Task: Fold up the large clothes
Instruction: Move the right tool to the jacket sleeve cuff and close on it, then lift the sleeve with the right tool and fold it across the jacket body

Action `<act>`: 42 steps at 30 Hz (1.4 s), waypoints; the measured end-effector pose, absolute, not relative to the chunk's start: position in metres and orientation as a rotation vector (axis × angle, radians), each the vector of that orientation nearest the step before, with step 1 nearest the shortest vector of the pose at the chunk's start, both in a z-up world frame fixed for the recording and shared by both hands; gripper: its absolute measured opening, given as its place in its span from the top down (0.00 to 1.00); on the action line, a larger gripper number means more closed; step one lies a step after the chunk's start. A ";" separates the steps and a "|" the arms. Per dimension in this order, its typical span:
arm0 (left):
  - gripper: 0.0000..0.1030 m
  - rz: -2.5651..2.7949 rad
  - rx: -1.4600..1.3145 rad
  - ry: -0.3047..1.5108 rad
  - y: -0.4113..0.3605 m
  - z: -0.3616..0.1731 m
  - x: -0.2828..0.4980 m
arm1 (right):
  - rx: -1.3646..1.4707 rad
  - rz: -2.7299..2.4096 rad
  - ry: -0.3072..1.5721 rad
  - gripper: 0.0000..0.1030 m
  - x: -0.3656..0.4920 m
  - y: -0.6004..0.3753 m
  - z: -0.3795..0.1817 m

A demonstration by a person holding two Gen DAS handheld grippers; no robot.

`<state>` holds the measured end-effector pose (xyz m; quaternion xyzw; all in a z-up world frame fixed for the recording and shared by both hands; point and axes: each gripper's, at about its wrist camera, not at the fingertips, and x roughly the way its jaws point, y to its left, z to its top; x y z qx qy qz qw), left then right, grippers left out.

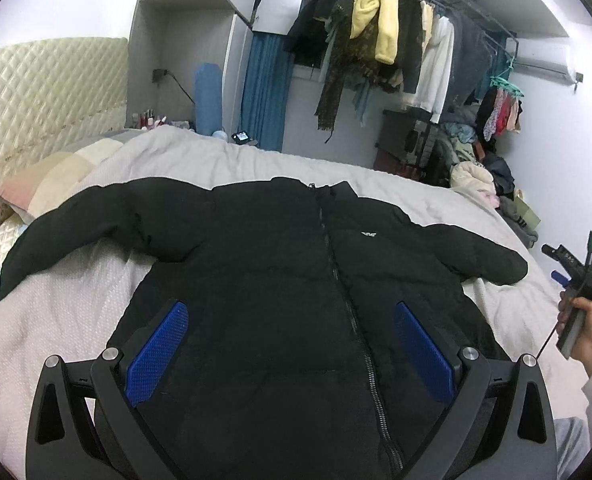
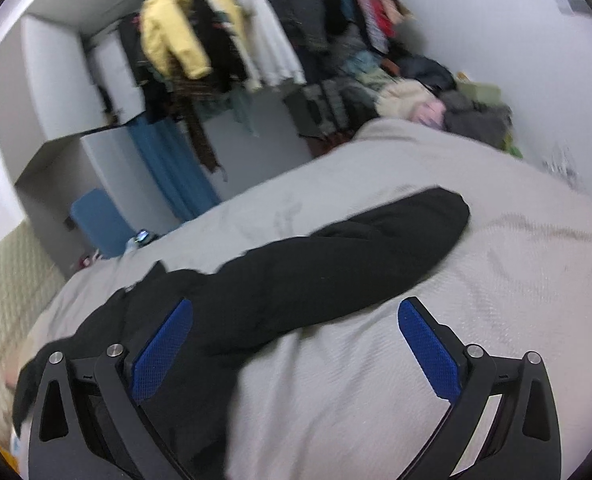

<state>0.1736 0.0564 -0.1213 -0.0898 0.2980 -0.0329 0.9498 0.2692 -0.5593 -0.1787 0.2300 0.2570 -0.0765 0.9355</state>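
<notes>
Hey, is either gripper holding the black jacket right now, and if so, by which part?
Nothing is held. The left gripper hovers open above the black jacket, and the right gripper is open over its sleeve on the bed.

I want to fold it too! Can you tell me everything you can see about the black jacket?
The black jacket is big and puffy, with a smooth, slightly shiny look. It lies flat on the grey blanket on the bed, front up, zip closed, collar away from the camera. Both sleeves are spread out sideways. A small white logo sits on the chest. The left gripper and right gripper hover open above it; neither holds it.
</notes>
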 end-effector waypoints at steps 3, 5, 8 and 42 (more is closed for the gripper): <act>0.00 -0.058 -0.180 0.608 0.055 -0.127 0.177 | 0.507 -0.194 0.541 0.10 0.285 -0.589 -0.194; 0.00 -0.054 -0.180 0.613 0.056 -0.132 0.179 | 0.552 -0.212 0.542 0.17 0.293 -0.612 -0.205; 0.00 -0.041 -0.191 0.626 0.056 -0.140 0.188 | 0.653 -0.242 0.533 0.20 0.305 -0.649 -0.225; 0.00 0.036 -0.153 0.673 0.044 -0.193 0.236 | 0.618 -0.415 0.418 0.94 0.377 -0.715 -0.245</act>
